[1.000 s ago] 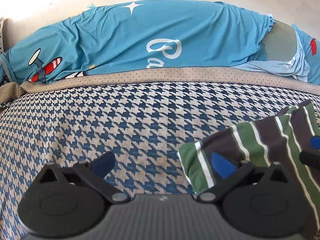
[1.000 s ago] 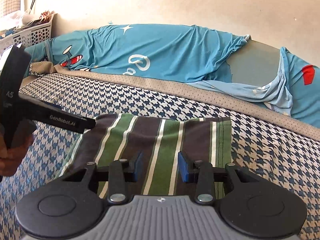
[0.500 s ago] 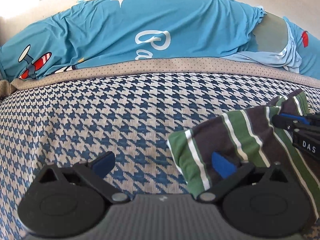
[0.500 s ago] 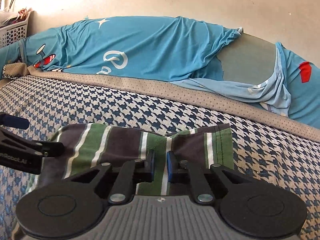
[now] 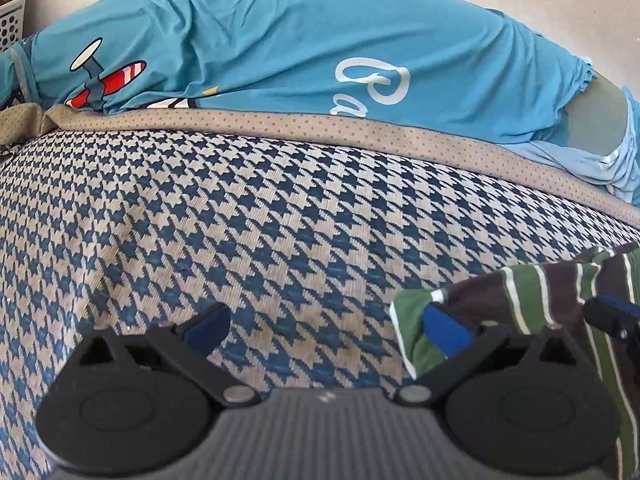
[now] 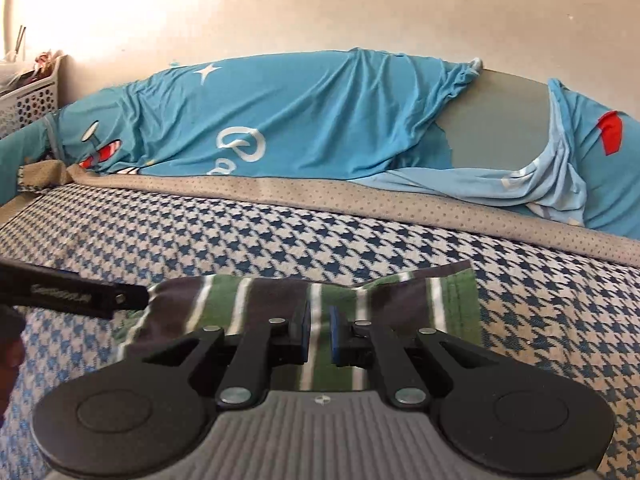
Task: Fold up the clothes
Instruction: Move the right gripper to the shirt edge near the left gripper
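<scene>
A folded garment with green, brown and white stripes lies on the houndstooth bed cover. My right gripper is shut on a raised pinch of its near edge, and the fabric bunches between the blue pads. In the left wrist view the garment sits at the lower right. There my left gripper stands wide open, with its right fingertip against the garment's left corner and its left fingertip over bare cover. The left gripper's finger shows at the garment's left end in the right wrist view.
A bright blue printed sheet drapes over cushions along the back wall, with a grey cushion exposed. A beige dotted band borders the cover. A white perforated basket stands far left. The houndstooth cover stretches wide on the left.
The right gripper's jaws closed onto the striped garment's near edge, and the fabric puckered up. The left gripper rolled and shifted a little, staying open at the garment's corner.
</scene>
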